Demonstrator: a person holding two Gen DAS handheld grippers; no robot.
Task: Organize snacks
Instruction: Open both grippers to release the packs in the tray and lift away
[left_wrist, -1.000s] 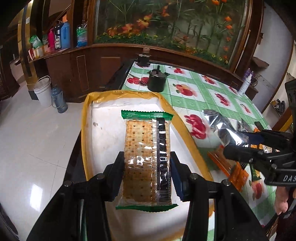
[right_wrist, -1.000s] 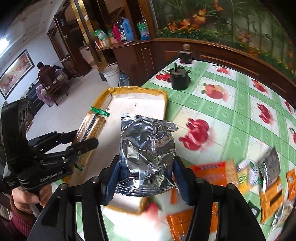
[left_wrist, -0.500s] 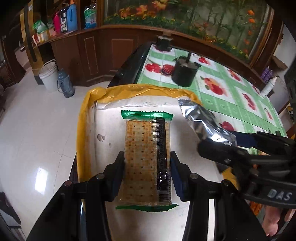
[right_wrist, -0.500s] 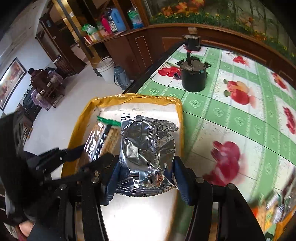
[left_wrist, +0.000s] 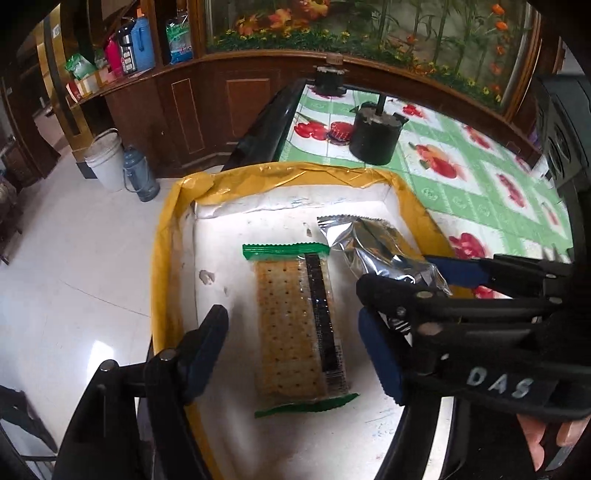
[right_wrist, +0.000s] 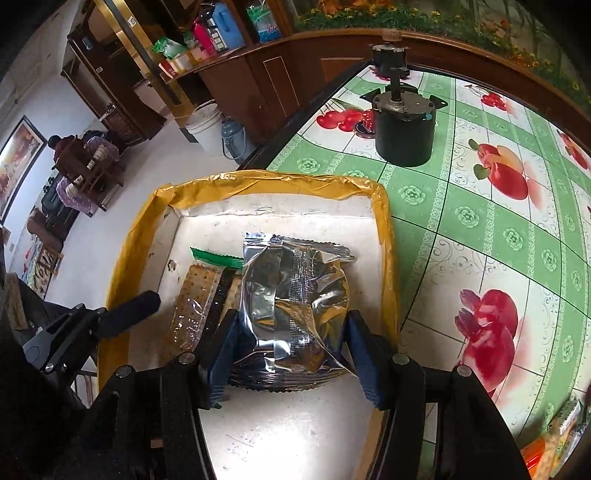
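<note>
A cracker pack with green ends lies flat on the white floor of a tray with a yellow taped rim. My left gripper straddles it; its jaws are opening and the pads stand clear of the pack on both sides. My right gripper is shut on a crumpled silver packet and holds it low over the tray, just right of the cracker pack. In the left wrist view the silver packet and the right gripper come in from the right.
The tray sits at the left edge of a table with a green fruit-print cloth; past that edge is bare floor with a white bucket. A black round motor stands beyond the tray. More snack packs lie at the lower right.
The left jaws have spread away from the cracker pack, which now rests on the tray floor. The right gripper has carried the silver packet leftward and down over the tray, beside the crackers.
</note>
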